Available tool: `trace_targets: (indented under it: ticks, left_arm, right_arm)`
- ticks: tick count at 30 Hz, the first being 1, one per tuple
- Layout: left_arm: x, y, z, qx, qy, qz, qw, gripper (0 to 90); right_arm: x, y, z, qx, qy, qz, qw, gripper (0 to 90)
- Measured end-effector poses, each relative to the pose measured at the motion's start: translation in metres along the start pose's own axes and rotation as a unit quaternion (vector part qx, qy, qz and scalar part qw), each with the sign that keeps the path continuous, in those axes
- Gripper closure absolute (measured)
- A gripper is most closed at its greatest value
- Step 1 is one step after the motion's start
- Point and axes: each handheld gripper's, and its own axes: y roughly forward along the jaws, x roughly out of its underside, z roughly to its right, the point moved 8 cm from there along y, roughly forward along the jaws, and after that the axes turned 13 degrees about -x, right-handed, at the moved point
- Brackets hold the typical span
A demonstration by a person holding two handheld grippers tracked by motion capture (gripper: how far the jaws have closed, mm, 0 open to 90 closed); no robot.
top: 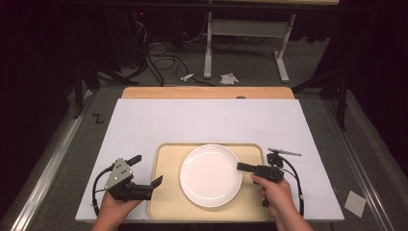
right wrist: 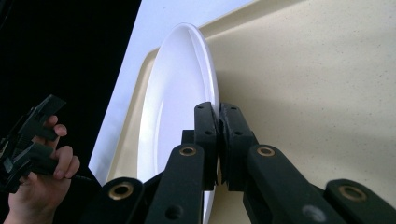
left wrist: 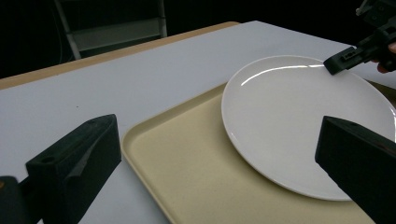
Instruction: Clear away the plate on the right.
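Observation:
A round white plate (top: 210,175) lies on a beige tray (top: 166,202) at the near middle of the table. My right gripper (top: 242,167) is shut on the plate's right rim; in the right gripper view its jaws pinch the rim of the plate (right wrist: 180,93) from both sides, with the tray (right wrist: 317,84) behind it. My left gripper (top: 148,169) stands open at the tray's left edge, nothing between its jaws. The left gripper view has the plate (left wrist: 299,112), the tray (left wrist: 187,163) and the right gripper (left wrist: 348,58) at the plate's far rim.
A white sheet (top: 202,120) covers the table, with a wooden strip (top: 207,92) along the back edge. Beyond it are cables and table legs (top: 208,43) on the floor. A white paper scrap (top: 355,202) lies on the floor at the right.

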Motion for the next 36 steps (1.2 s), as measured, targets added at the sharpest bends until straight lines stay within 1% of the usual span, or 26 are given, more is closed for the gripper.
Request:
trace_targets:
  ticks: [7, 9, 14, 17, 18, 21, 22, 23, 24, 25, 26, 27, 29, 30, 31, 32, 33, 34, 36]
  left_arm:
    - [0.000, 0.000, 0.002, 0.003, 0.005, 0.000, 1.0000, 1.1]
    - [0.000, 0.000, 0.003, 0.004, 0.007, 0.000, 1.0000, 1.1]
    - [-0.001, -0.001, 0.003, 0.004, 0.007, 0.001, 1.0000, 1.1]
    - [-0.001, -0.001, 0.004, 0.005, 0.009, 0.000, 0.9999, 1.1]
    - [-0.001, -0.001, 0.004, 0.006, 0.009, 0.001, 0.9999, 1.1]
    - [-0.001, -0.001, 0.005, 0.006, 0.011, 0.001, 0.9999, 1.0]
    - [-0.001, -0.001, 0.005, 0.007, 0.012, 0.000, 0.9999, 1.1]
    - [-0.001, -0.001, 0.006, 0.008, 0.011, 0.001, 0.9999, 1.1]
    - [-0.001, -0.001, 0.006, 0.008, 0.011, 0.001, 0.9999, 1.1]
    - [-0.001, -0.001, 0.006, 0.009, 0.012, 0.000, 0.9999, 1.1]
    - [-0.001, -0.001, 0.007, 0.010, 0.013, 0.000, 0.9999, 1.1]
    - [0.000, -0.001, 0.007, 0.009, 0.018, -0.001, 0.9998, 1.1]
    - [0.000, 0.000, 0.007, 0.011, 0.018, -0.003, 0.9998, 1.1]
    - [0.000, 0.000, 0.007, 0.011, 0.018, -0.003, 0.9998, 1.1]
    - [0.000, 0.000, 0.008, 0.011, 0.018, -0.003, 0.9998, 1.1]
    - [0.000, 0.000, 0.008, 0.011, 0.020, -0.004, 0.9997, 1.1]
    - [0.000, 0.000, 0.008, 0.011, 0.020, -0.005, 0.9997, 1.0]
    - [0.000, 0.000, 0.008, 0.011, 0.020, -0.004, 0.9997, 1.0]
    - [0.000, 0.000, 0.008, 0.011, 0.020, -0.005, 0.9997, 1.0]
  right_arm:
    - [0.000, 0.000, 0.003, 0.004, 0.006, -0.006, 1.0000, 87.8]
    - [0.001, -0.001, 0.005, 0.008, 0.006, -0.012, 0.9999, 86.6]
    - [0.002, -0.002, 0.007, 0.012, 0.006, -0.016, 0.9998, 86.8]
    - [0.003, -0.001, 0.011, 0.026, 0.000, -0.025, 0.9994, 86.2]
    - [0.004, -0.001, 0.013, 0.030, 0.002, -0.028, 0.9991, 86.1]
    - [0.005, -0.001, 0.015, 0.037, 0.001, -0.037, 0.9986, 85.5]
    - [0.006, -0.001, 0.016, 0.041, -0.004, -0.042, 0.9982, 85.1]
    - [0.006, -0.001, 0.016, 0.041, -0.004, -0.042, 0.9982, 85.1]
    - [0.007, -0.002, 0.017, 0.045, -0.006, -0.048, 0.9978, 84.7]
    - [0.007, -0.001, 0.017, 0.049, -0.007, -0.047, 0.9977, 84.4]
    - [0.009, -0.001, 0.019, 0.058, -0.013, -0.054, 0.9968, 83.8]
    - [0.009, -0.001, 0.019, 0.061, -0.015, -0.056, 0.9964, 83.4]
    - [0.010, 0.000, 0.020, 0.068, -0.026, -0.060, 0.9955, 81.8]
    - [0.010, 0.000, 0.020, 0.068, -0.026, -0.060, 0.9955, 81.8]
    - [0.011, -0.001, 0.020, 0.080, -0.033, -0.067, 0.9940, 76.6]
    - [0.011, -0.001, 0.020, 0.080, -0.033, -0.067, 0.9940, 76.6]
    - [0.010, -0.002, 0.018, 0.075, -0.041, -0.064, 0.9943, 72.0]
    - [0.010, -0.002, 0.018, 0.075, -0.041, -0.064, 0.9943, 72.0]
    - [0.009, -0.005, 0.014, 0.063, -0.052, -0.061, 0.9948, 66.7]
